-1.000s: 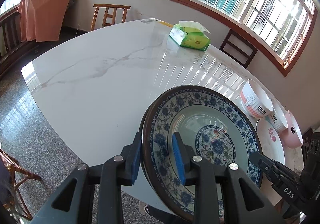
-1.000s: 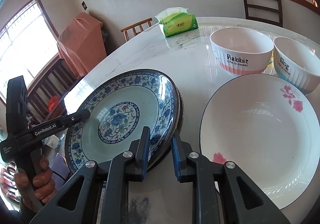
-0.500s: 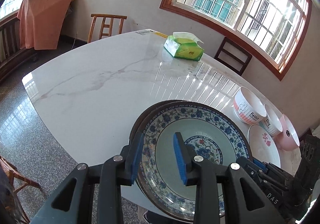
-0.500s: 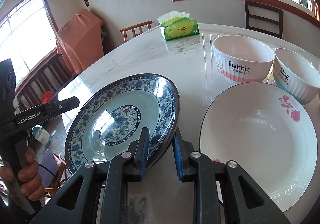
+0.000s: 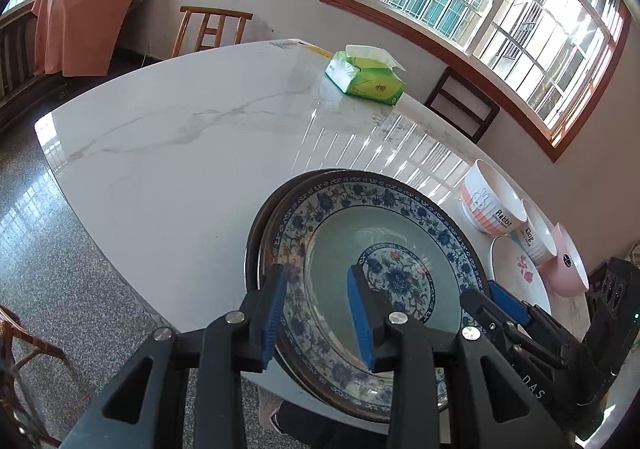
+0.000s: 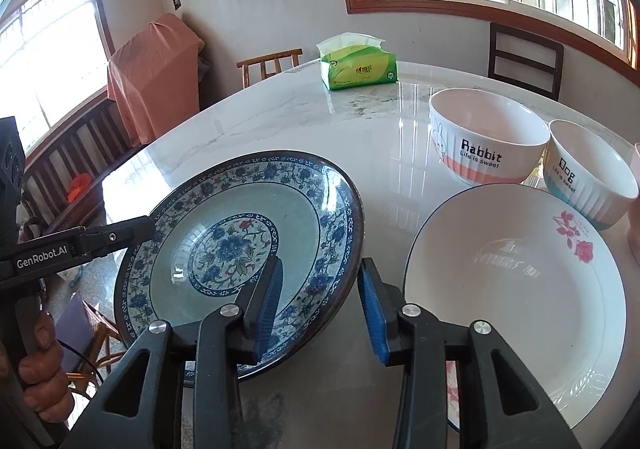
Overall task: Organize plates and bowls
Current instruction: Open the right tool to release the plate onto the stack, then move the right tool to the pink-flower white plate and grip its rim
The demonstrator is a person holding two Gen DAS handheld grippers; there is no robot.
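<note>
A blue-flowered plate (image 5: 376,249) (image 6: 240,233) lies on a second dark-rimmed plate at the near edge of the marble table (image 5: 180,153). My left gripper (image 5: 318,313) is open, its jaws astride the plate's left rim. My right gripper (image 6: 320,309) is open, astride the plate's right rim. A white plate with red flowers (image 6: 516,281) (image 5: 516,269) lies to the right. Behind it stand the Rabbit bowl (image 6: 486,137) (image 5: 490,205), the Dog bowl (image 6: 588,177) (image 5: 538,241) and a pink bowl (image 5: 568,269).
A green tissue box (image 5: 366,77) (image 6: 358,67) sits at the table's far side. Wooden chairs (image 5: 214,29) stand around the table. An orange cloth (image 5: 86,1) hangs over furniture on the left. The plates overhang the table's near edge.
Both grippers have opened and let go of the blue-flowered plate. It has settled flat onto the plate below.
</note>
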